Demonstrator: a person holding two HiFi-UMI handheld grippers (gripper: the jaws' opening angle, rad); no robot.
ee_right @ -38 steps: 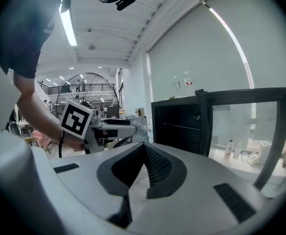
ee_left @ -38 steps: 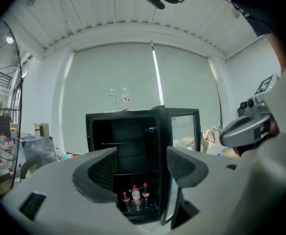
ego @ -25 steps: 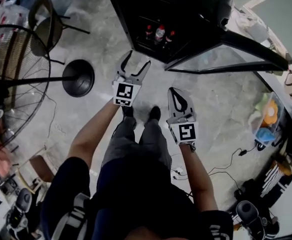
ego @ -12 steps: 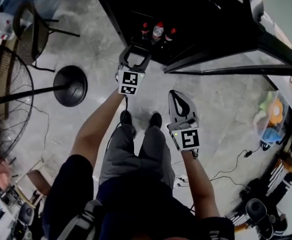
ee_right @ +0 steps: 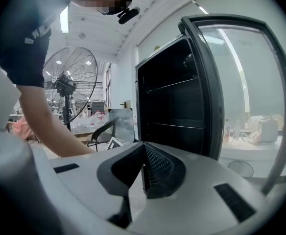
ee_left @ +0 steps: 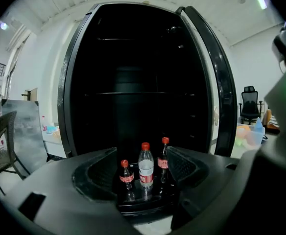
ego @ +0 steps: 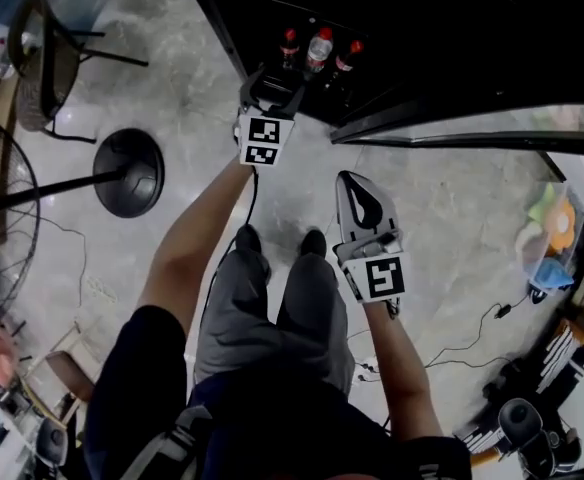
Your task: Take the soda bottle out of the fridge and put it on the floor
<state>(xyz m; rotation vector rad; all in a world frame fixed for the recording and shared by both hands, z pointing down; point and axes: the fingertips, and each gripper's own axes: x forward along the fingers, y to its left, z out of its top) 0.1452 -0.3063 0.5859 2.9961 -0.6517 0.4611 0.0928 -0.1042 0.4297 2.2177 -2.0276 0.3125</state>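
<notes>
**Black fridge open, reach under way: left gripper lined up on the bottom shelf**

Black fridge (ego: 422, 28) stands with its glass door (ego: 472, 133) swung wide to your right. Three red-capped bottles stand upright on its lowest level: a clear bottle (ee_left: 145, 164) in the middle, with a short dark bottle (ee_left: 126, 178) just beside it on the left and a taller dark bottle (ee_left: 164, 156) on the right. None has left the fridge.

Your left gripper (ego: 275, 86) is at the fridge mouth with its jaws spread wide and nothing between them. Its own view frames all three bottles in the gap, the clear one nearest the centre line, but the bottles are apart from the jaws. Your right gripper (ego: 356, 186) hangs over the floor (ego: 452, 218) in front of the door, jaws pressed together and empty.

The step in hand appears to be the approach, before any grasp. The frames do not settle which bottle is the soda meant. The bottles stand close together, so the next move likely calls for a straight advance that brings one body alone between the jaws, closing only once the neighbours are outside them.
</notes>
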